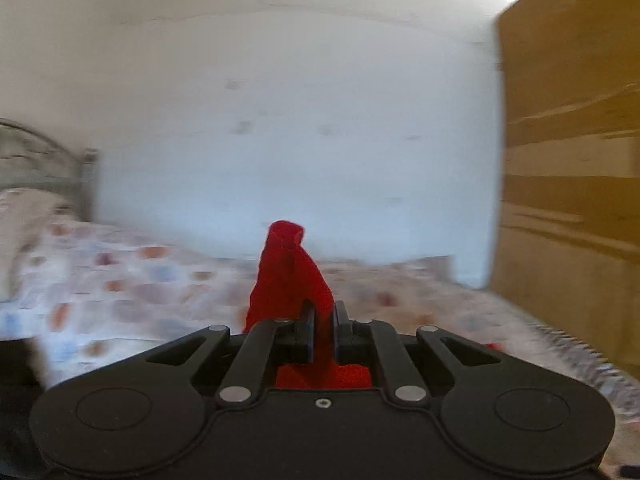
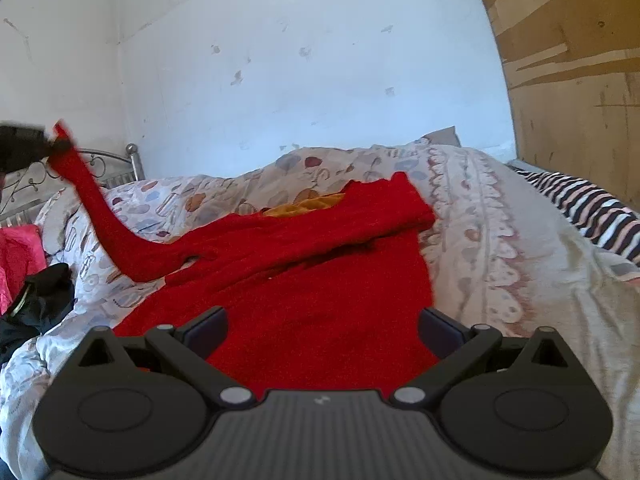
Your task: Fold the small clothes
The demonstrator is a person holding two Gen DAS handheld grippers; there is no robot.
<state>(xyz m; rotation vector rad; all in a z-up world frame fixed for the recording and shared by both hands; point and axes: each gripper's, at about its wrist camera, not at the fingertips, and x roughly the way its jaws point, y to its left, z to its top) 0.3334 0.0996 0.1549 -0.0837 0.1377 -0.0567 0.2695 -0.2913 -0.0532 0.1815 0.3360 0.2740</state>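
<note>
A red knit sweater [image 2: 304, 280] lies spread on the patterned bedspread [image 2: 500, 248], one sleeve folded across its top. Its other sleeve [image 2: 100, 216] is pulled up and to the left, stretched taut to my left gripper [image 2: 60, 145], which is shut on the sleeve end. In the left wrist view the red sleeve end [image 1: 286, 272] sticks up between the closed jaws of the left gripper [image 1: 323, 314], raised well above the bed. My right gripper [image 2: 322, 330] hangs open just above the sweater's lower part, with nothing between its fingers.
An orange-yellow garment [image 2: 308, 205] peeks out behind the sweater. Pink cloth [image 2: 16, 256] and dark clothing [image 2: 40, 300] lie at the left. A striped cloth [image 2: 580, 204] lies at the right. A metal headboard [image 2: 120, 168] and white wall stand behind, a wooden panel [image 2: 568, 60] at right.
</note>
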